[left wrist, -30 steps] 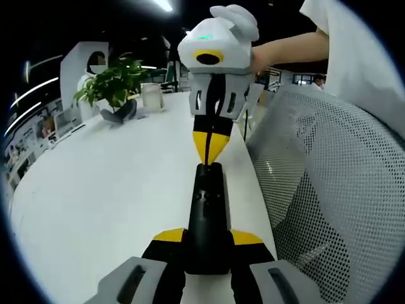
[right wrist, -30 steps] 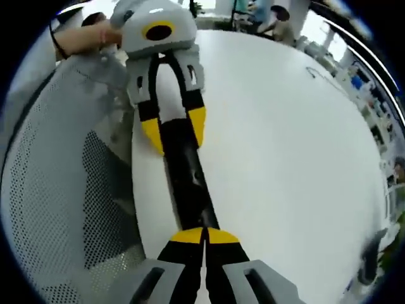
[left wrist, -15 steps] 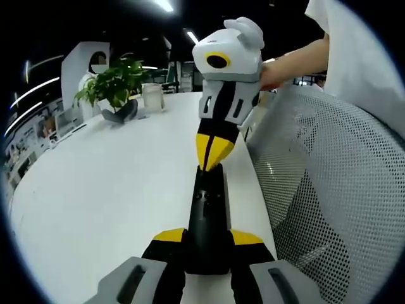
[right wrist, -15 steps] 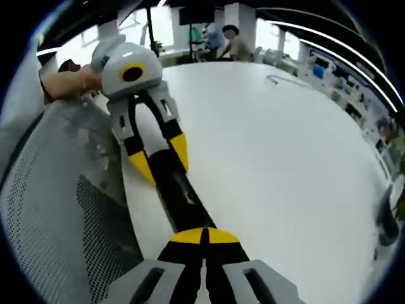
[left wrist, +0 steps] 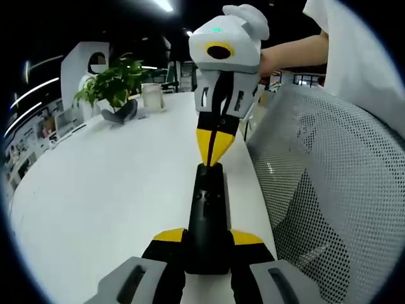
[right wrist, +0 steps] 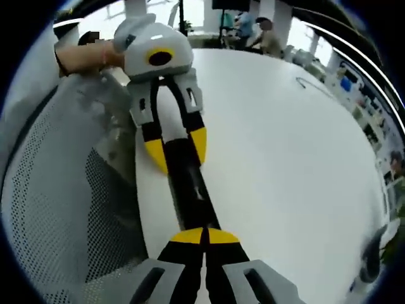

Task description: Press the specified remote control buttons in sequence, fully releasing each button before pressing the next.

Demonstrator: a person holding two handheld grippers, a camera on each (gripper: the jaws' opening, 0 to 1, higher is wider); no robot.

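A slim black remote control [left wrist: 207, 202] lies lengthwise along the white table's [left wrist: 114, 183] right edge. My left gripper [left wrist: 207, 237] is shut on its near end, yellow jaws on both sides. My right gripper [left wrist: 212, 152] comes down from above, shut, with its yellow tips meeting the remote's far end. In the right gripper view, my right gripper [right wrist: 204, 235] is shut with its tips over one end of the remote [right wrist: 190, 190]. The left gripper [right wrist: 175, 147] clamps the other end. Whether a button is pressed I cannot tell.
A white mesh chair [left wrist: 329, 190] stands close against the table's edge, also seen as the chair [right wrist: 63, 202] on the left. A potted plant [left wrist: 114, 85] and a pale cup [left wrist: 152, 96] sit at the table's far side. The person's arm [left wrist: 291, 54] reaches in.
The right gripper tilted to one side half a second ago and has swung back upright over the remote's far end. The left gripper and the remote have stayed still.
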